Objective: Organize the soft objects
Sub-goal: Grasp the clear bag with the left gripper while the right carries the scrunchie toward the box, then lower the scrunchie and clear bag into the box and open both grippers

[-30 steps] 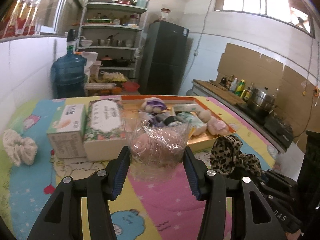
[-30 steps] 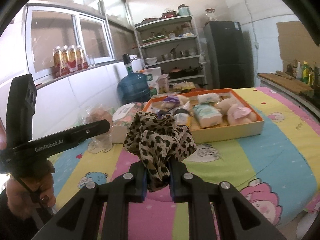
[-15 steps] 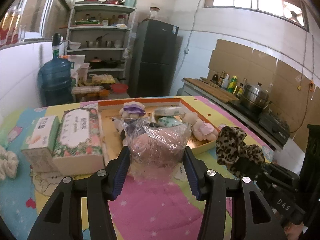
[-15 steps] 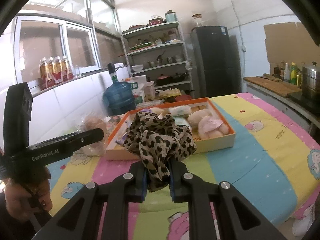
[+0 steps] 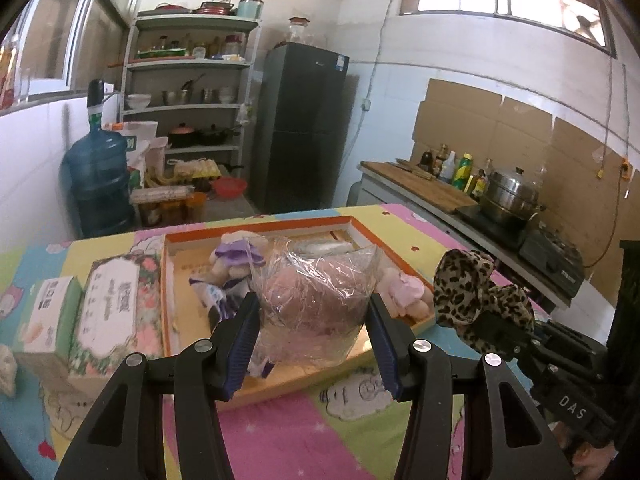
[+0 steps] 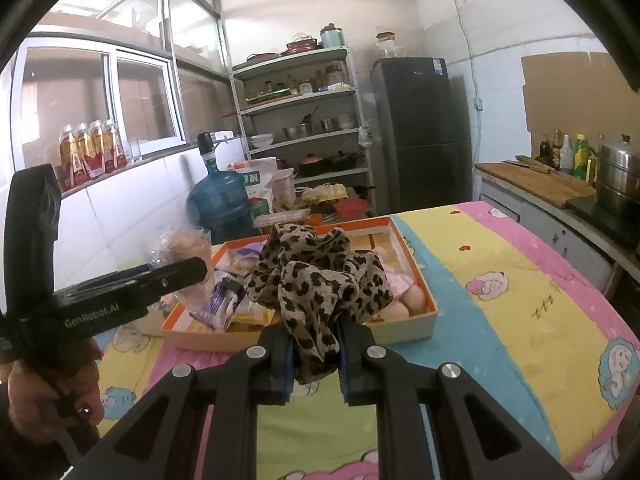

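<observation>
Evidently light and yielding, the bagged toy (image 5: 312,300) is pinched mid-body by the left gripper (image 5: 313,332), while the scrunchie (image 6: 316,284) is clamped tight in the right gripper (image 6: 314,354).

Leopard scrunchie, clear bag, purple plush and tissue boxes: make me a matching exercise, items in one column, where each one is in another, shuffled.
Things:
1. leopard scrunchie
2. clear bag
3. purple plush
4. tissue boxes

Places:
A. on the cloth beside the orange tray
B. in the right gripper
C. inside the tray
D. in the left gripper

Pairs: 1-B, 2-D, 3-C, 4-A
</observation>
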`<action>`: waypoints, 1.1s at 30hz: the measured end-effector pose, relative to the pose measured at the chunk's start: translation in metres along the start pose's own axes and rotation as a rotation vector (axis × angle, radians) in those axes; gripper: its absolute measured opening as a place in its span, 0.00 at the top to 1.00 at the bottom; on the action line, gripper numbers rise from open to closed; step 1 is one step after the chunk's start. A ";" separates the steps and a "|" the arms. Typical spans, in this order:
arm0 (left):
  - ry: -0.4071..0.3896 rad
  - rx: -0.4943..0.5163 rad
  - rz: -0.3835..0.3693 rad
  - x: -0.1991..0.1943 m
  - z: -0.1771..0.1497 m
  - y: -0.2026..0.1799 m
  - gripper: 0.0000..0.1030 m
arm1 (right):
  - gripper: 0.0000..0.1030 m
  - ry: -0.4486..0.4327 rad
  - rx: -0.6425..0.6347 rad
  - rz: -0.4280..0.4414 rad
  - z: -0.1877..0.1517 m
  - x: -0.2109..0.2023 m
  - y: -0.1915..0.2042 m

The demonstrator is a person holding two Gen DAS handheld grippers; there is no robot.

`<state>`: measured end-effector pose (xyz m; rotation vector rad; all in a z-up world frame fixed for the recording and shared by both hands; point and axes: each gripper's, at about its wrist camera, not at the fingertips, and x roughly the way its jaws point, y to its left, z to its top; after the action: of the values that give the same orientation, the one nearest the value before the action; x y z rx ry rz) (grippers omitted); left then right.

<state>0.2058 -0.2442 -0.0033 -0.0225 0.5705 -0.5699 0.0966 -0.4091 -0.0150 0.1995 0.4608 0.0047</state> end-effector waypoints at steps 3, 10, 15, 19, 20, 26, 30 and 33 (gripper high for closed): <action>0.004 0.001 0.010 0.012 0.007 -0.001 0.47 | 0.83 0.004 0.016 0.017 0.007 0.009 -0.006; 0.017 0.005 0.046 0.041 0.026 -0.001 0.47 | 0.83 0.024 0.057 0.047 0.020 0.038 -0.020; 0.035 0.002 0.063 0.063 0.033 0.000 0.47 | 0.83 0.047 0.065 0.052 0.025 0.058 -0.025; 0.058 -0.003 0.072 0.079 0.033 0.003 0.47 | 0.83 0.067 0.064 0.049 0.025 0.073 -0.026; 0.064 -0.003 0.074 0.083 0.033 0.004 0.47 | 0.83 0.071 0.066 0.048 0.025 0.076 -0.027; 0.080 0.016 0.099 0.099 0.032 0.008 0.47 | 0.83 0.085 0.073 0.041 0.028 0.092 -0.031; 0.093 0.014 0.115 0.109 0.030 0.013 0.47 | 0.83 0.113 0.068 0.041 0.028 0.105 -0.029; 0.094 0.023 0.127 0.113 0.026 0.016 0.47 | 0.83 0.130 0.057 0.043 0.027 0.113 -0.028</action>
<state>0.3057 -0.2926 -0.0414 0.0622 0.6518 -0.4560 0.2087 -0.4356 -0.0466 0.2663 0.5868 0.0472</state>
